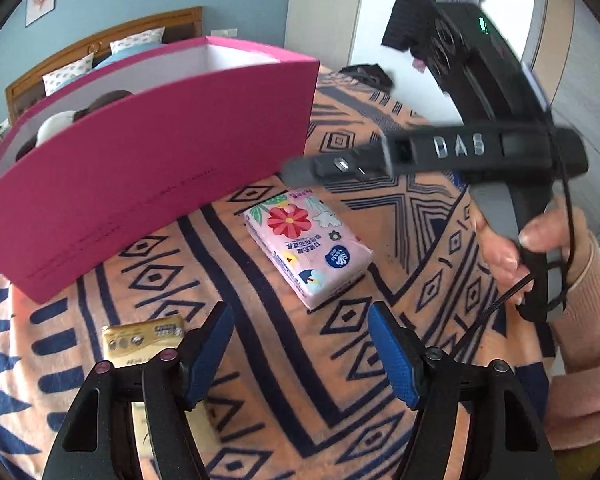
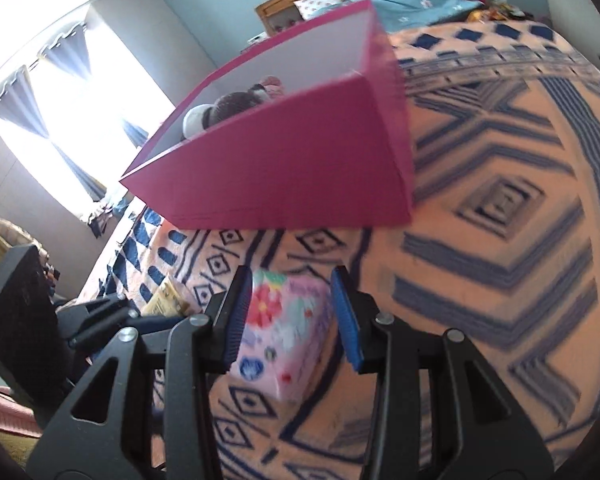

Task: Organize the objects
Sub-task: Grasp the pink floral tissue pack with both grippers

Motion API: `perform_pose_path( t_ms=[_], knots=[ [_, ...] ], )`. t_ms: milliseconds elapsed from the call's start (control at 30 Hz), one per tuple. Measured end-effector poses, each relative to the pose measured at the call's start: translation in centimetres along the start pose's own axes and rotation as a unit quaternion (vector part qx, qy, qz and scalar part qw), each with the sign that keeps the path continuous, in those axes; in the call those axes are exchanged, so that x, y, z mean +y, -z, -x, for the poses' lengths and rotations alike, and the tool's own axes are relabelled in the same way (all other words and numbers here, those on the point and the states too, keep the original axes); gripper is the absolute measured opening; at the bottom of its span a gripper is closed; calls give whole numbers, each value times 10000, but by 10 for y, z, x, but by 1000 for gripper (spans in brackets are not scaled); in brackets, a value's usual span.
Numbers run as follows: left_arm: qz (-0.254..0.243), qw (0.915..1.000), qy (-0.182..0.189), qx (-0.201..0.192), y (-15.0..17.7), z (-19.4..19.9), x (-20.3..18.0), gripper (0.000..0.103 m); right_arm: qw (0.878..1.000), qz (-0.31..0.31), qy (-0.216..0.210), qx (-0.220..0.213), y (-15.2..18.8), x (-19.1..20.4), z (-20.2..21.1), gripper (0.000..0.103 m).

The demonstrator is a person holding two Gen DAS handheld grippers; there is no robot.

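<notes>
The right gripper (image 2: 292, 316) stands open, its blue pads (image 2: 236, 316) on either side of a pink tissue pack (image 2: 284, 332) on the blanket (image 2: 480, 240); I cannot tell whether they touch it. The left gripper (image 1: 300, 356) is also spread wide and holds nothing, hovering over the blanket with the same tissue pack (image 1: 306, 246) ahead between its fingers and a gold packet (image 1: 144, 338) lying just beside its left finger. Beyond both grippers sits a pink box (image 1: 152, 148) with rounded things inside, too hidden to name. From the left side, the person's right hand (image 1: 512, 244) wraps the black handle, sleeve pink, tool angled down toward the pack
</notes>
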State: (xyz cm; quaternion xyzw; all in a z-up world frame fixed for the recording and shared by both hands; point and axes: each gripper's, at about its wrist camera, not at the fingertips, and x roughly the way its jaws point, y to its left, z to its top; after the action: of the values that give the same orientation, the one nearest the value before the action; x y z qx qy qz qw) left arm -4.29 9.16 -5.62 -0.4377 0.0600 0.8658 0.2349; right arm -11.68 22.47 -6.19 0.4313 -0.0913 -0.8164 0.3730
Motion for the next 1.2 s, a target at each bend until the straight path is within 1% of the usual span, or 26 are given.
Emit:
perform_pose_path(
  t_ms=[100,200,267,400,467,567,667,733,833,900,933,1100,1200],
  knots=[
    [38,9998,-175,119,-4,-10,3,67,9997,141,-132,121,-13,2,-12,43],
    [166,9990,-286,286,-6,-20,8,62,9990,292,-126,325,-17,4,-26,43],
    [175,9988,-387,263,-6,-21,8,62,9982,367,-131,462,-16,4,-29,43],
    [254,9979,-546,240,-8,-20,11,62,9978,411,4,514,-4,3,-21,43],
    [434,9971,-587,233,-9,-19,18,62,9984,288,50,475,3,-3,-11,43],
    [756,9951,-606,197,-13,-17,34,62,9988,60,-85,473,13,-12,1,43],
    [1111,9926,-458,176,-17,-17,51,61,9983,68,-196,550,25,-11,6,43],
    [1274,9914,-286,135,-17,-15,56,61,9987,73,-123,498,29,-9,8,43],
    [1310,9913,57,91,-17,-10,56,61,9994,-73,-102,312,28,-14,10,43],
    [1253,9915,332,138,-20,-12,51,61,9995,-120,-129,253,28,-16,9,43],
    [1233,9914,406,174,-22,-8,51,59,9995,-133,-151,257,28,-17,7,43],
    [1231,9884,781,417,-24,-23,41,50,9990,-234,-245,295,30,-21,3,42],
    [1266,9869,915,394,-26,-29,37,43,9987,-295,-276,304,31,-24,2,39]
  ],
)
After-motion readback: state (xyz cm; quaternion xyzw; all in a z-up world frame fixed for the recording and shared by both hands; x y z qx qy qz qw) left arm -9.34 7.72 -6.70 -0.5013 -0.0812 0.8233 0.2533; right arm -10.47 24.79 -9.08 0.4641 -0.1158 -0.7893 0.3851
